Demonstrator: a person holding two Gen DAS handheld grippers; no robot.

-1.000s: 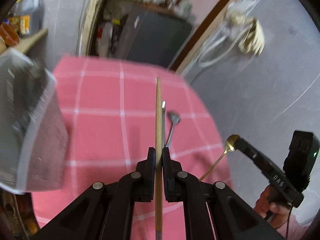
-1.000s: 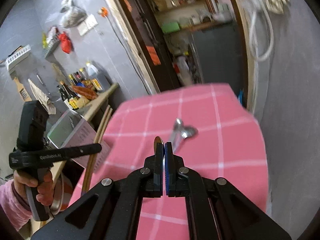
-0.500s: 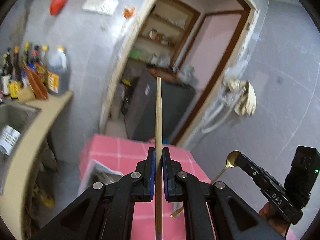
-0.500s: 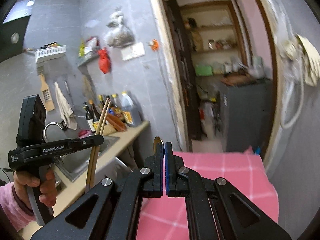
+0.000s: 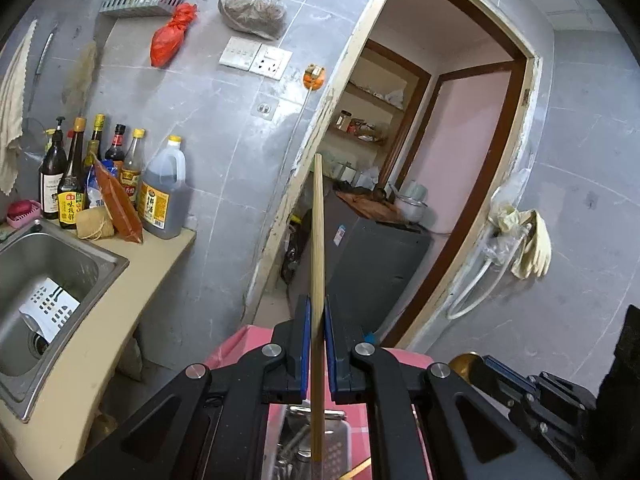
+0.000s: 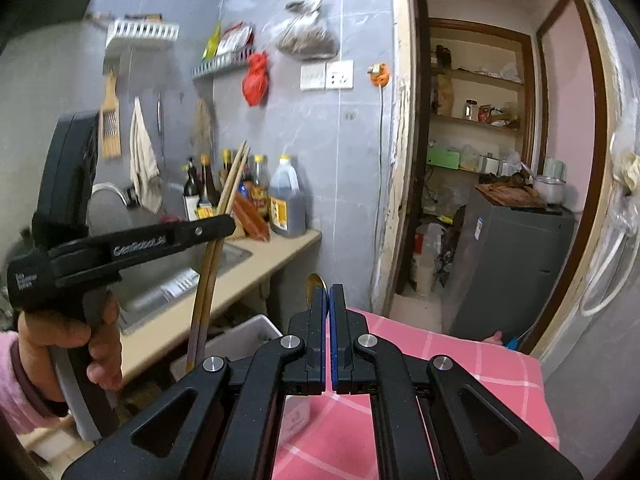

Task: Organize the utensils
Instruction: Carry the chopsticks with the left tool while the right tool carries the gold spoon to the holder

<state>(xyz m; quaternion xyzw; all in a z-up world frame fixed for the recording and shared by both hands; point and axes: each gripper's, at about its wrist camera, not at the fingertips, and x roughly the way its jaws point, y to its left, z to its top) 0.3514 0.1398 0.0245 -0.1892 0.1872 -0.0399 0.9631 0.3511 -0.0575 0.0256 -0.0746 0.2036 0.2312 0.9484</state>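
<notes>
Wooden chopsticks (image 5: 318, 248) sit clamped upright in our left claw (image 5: 316, 322); the gold spoon (image 6: 314, 286) is pinched in our clenched right claw (image 6: 329, 308). Both have just risen off the pink-checked worktop (image 6: 460, 356), so we judge them ready for the metal holder (image 5: 340, 436) below the left claw.
</notes>
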